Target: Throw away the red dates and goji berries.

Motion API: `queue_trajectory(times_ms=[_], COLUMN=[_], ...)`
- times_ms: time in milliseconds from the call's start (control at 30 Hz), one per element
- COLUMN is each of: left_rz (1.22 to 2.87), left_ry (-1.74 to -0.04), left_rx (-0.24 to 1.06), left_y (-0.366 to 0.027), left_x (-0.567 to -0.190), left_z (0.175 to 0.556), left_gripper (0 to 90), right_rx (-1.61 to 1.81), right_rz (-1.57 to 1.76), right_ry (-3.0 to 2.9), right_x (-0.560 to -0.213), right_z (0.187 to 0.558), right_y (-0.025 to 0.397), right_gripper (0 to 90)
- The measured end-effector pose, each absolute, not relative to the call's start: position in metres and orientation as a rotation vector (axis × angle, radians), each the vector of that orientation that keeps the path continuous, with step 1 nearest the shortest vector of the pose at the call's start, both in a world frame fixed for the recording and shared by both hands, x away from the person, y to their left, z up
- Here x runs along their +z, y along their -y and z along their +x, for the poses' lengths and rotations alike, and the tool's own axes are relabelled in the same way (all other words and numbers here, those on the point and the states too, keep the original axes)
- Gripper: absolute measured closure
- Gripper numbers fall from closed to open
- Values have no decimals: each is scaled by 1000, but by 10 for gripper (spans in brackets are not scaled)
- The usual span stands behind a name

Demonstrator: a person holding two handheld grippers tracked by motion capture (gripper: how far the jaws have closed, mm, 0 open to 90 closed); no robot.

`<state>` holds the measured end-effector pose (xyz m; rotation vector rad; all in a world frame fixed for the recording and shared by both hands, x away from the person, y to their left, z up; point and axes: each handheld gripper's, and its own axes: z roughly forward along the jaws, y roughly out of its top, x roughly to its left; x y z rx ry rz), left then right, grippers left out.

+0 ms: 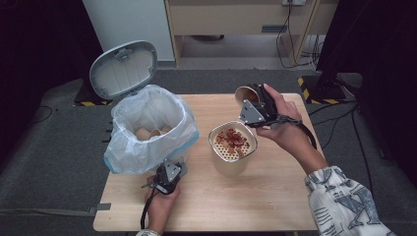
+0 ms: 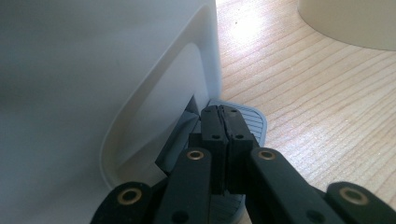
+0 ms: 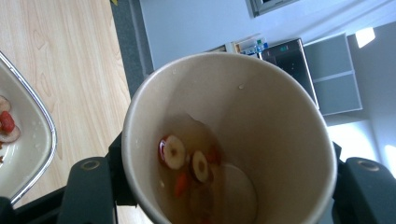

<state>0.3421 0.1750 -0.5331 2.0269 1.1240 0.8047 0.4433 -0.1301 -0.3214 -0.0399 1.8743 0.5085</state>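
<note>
Inside right tool [image 3: 224, 186] view: gripped cup [image 3: 229, 140] holds fruit slices [image 3: 187, 163]; left tool [image 2: 223, 122] closed on pedal [image 2: 250, 122].

The high view looks forward and down over the table [image 1: 275, 191]. Each gripper view sits very close; the left one probably faces the bin's base [image 2: 93, 84].

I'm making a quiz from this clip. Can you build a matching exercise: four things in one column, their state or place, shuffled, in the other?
Things:
1. paper cup
2. bin lid
3. strainer tub
4. left gripper

States:
A. raised open
B. shut, on the grey pedal
C. tilted in the right gripper, fruit slices inside
D. stands mid-table, red bits on its mesh

Pairs: 1-C, 2-A, 3-D, 4-B
</note>
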Motion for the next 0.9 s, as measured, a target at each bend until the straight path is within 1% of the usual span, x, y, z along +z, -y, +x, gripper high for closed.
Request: queue_trajectory(times_ms=[900], left_rz=[2026], left_ry=[-1125], left_rx=[803], left_y=[-175], left_x=[-533], left_z=[342], left_gripper=[882], right_rx=[346], right_rz=[-169], right_ry=[-1806], right_x=[-323], right_z=[432], right_y=[124], right_gripper=[339])
